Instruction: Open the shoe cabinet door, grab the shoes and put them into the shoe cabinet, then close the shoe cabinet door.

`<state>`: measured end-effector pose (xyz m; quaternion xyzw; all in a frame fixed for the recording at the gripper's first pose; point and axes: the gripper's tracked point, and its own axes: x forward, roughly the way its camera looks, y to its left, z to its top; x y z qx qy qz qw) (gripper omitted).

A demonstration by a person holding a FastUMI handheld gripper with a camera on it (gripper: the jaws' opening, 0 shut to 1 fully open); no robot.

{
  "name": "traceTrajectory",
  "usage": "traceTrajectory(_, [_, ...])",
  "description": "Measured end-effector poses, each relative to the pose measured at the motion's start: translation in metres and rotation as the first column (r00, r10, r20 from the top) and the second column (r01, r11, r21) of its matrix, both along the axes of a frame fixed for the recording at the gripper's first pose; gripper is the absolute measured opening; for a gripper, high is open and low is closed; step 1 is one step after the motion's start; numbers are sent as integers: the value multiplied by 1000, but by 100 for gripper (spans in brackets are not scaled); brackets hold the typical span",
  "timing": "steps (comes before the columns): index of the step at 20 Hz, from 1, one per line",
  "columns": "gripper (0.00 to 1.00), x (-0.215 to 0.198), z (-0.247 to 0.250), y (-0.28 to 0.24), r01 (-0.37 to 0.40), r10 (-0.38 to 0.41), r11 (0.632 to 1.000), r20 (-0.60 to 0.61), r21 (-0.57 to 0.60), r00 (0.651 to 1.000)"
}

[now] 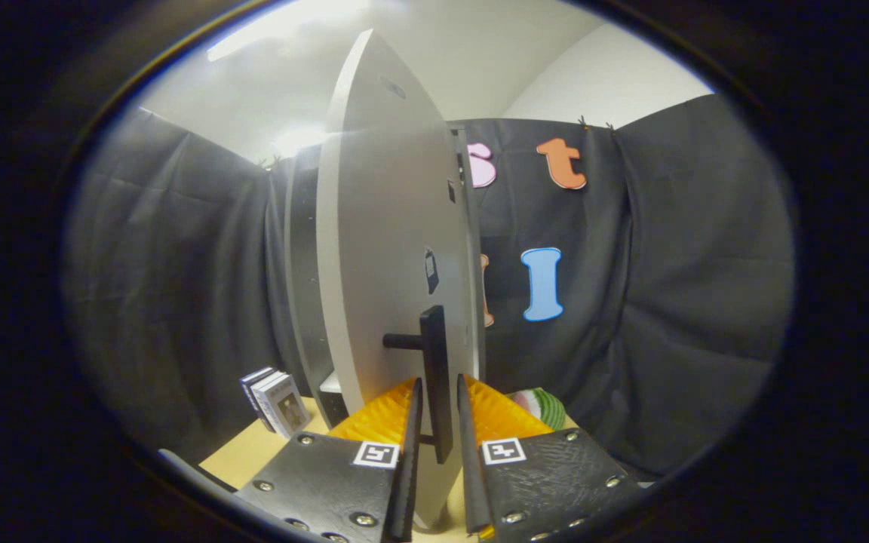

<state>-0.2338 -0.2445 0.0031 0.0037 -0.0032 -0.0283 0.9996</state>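
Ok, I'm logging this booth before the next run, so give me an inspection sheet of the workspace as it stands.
Surface: tan tabletop, bare patch beside the fingers.
Job's things: white cabinet door swung open, seen nearly edge-on; black handle on it.
Clutter: small boxes left of the door; striped round item right of it.
Grippers: gripper with the handle between its fingers, small gaps either side.
Cables: nothing seen.
Surroundings: black cloth wall.

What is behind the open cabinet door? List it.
Behind the white door, whose black handle sits between the gripper fingers, shows a dark cabinet edge, with small boxes beside it. The door covers the cabinet's inside; shoes cannot be confirmed.
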Motion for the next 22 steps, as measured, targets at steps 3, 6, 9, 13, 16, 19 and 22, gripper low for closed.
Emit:
traceTrajectory(3, [21, -6, 4, -24, 46, -46, 999, 8, 10, 999])
traceTrajectory(6, [20, -10, 5, -39, 75, -75, 997, 8, 24, 997])
traceTrajectory(9, [19, -12, 6, -63, 101, -101, 994, 12, 34, 995])
traceTrajectory(13, [19, -23, 7, -83, 149, -150, 988, 20, 37, 989])
traceTrajectory(16, [20, -37, 11, -101, 203, -205, 978, 35, 37, 978])
traceTrajectory(19, [19, -50, 16, -103, 215, -216, 976, 55, 34, 975])
traceTrajectory(22, [20, -58, 18, -91, 193, -194, 981, 72, 23, 978])
